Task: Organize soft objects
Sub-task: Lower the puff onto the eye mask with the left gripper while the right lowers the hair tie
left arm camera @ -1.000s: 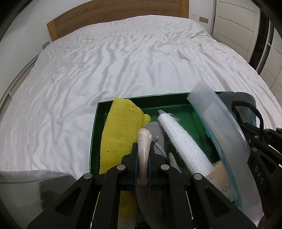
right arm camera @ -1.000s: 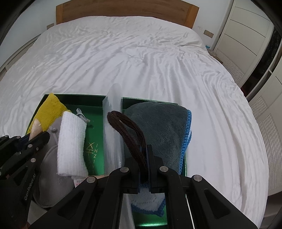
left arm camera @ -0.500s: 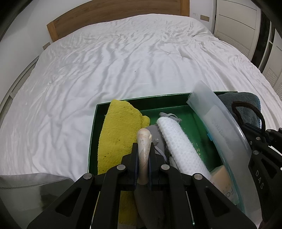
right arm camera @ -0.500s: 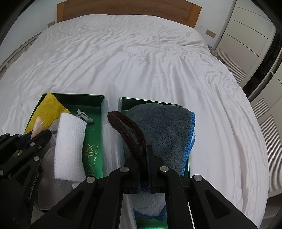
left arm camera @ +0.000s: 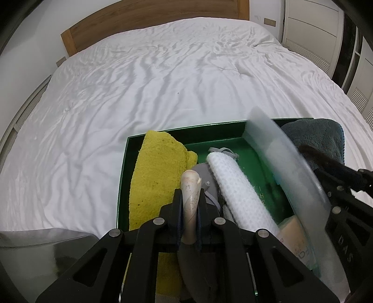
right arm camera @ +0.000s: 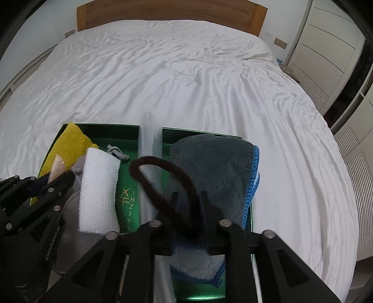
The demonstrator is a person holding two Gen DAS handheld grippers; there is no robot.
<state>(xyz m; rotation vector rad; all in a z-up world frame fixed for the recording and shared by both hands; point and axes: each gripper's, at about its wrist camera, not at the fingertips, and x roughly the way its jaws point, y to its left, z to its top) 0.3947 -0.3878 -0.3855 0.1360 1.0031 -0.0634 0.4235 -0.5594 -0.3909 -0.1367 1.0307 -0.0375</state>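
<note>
Lengthwise, the white rolled cloth (right arm camera: 98,193) points toward the headboard (right arm camera: 172,14).

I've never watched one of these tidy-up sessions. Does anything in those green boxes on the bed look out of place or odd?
Mostly neat folded cloths, but a frosted plastic sheet stands on edge between the two green boxes, leaning and blurred. A dark brown cord loop sticks up between the right hand-held gripper jaws, which have just been opening, above the grey towel.
</note>
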